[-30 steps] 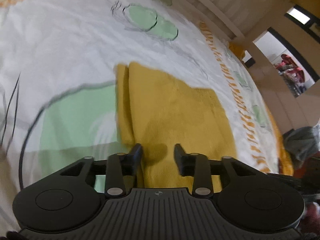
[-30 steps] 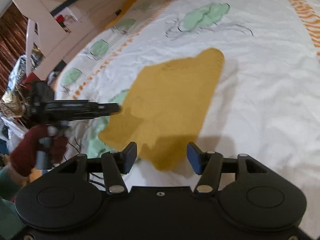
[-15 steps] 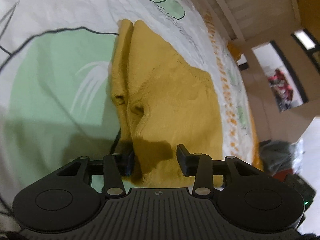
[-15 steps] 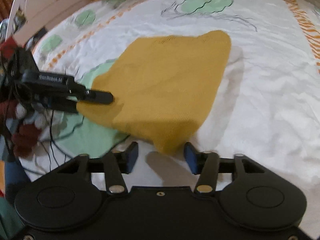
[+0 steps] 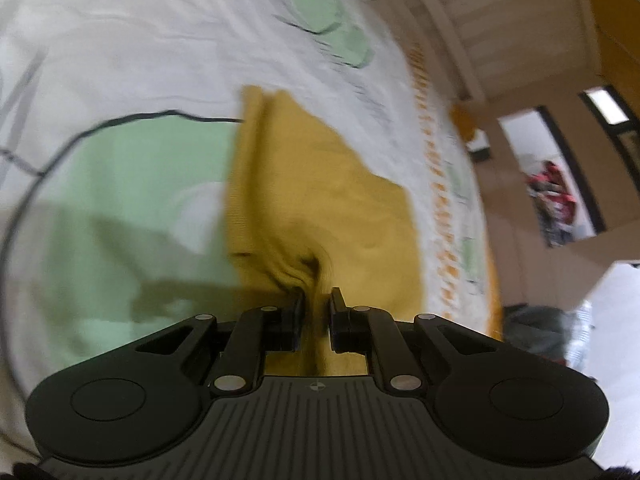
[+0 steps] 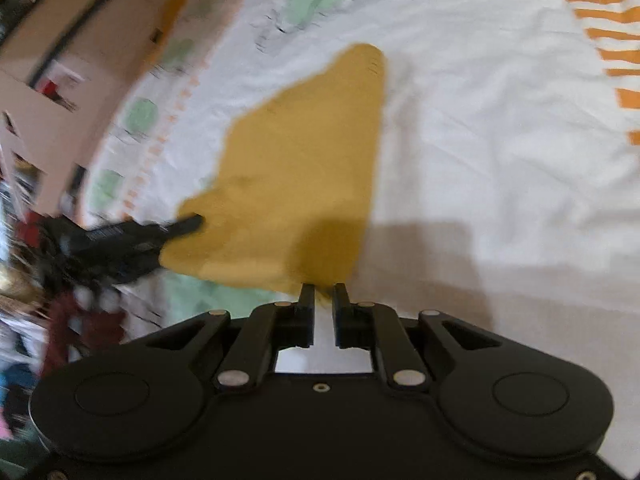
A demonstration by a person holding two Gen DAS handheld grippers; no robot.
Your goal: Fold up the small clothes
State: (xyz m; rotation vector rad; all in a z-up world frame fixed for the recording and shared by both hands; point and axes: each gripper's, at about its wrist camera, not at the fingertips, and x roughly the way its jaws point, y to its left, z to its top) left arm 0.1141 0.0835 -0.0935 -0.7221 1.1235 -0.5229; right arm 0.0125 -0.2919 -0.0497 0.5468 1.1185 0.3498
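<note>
A mustard-yellow knit garment (image 5: pixel 320 200) is lying on a bed covered by a white sheet (image 5: pixel 140 40) printed with green shapes outlined in black and an orange dashed border. In the left wrist view the garment is being shown with one long side doubled over into a narrow lengthwise fold, and its fabric is being bunched into puckered wrinkles where it meets the left gripper (image 5: pixel 317 300). The fingers (image 5: pixel 297 312) of that gripper are being held nearly together on the near edge of the cloth, with yellow fabric pinched in the narrow gap between them.

In the right wrist view the garment (image 6: pixel 304 160) is appearing as a flat, roughly triangular yellow patch tapering toward the far end. The right gripper (image 6: pixel 323 296) is being held at the garment's near corner, its fingers drawn close on the cloth edge. The left gripper (image 6: pixel 136 236) is being seen at the opposite near corner. Both views are blurred.
</note>
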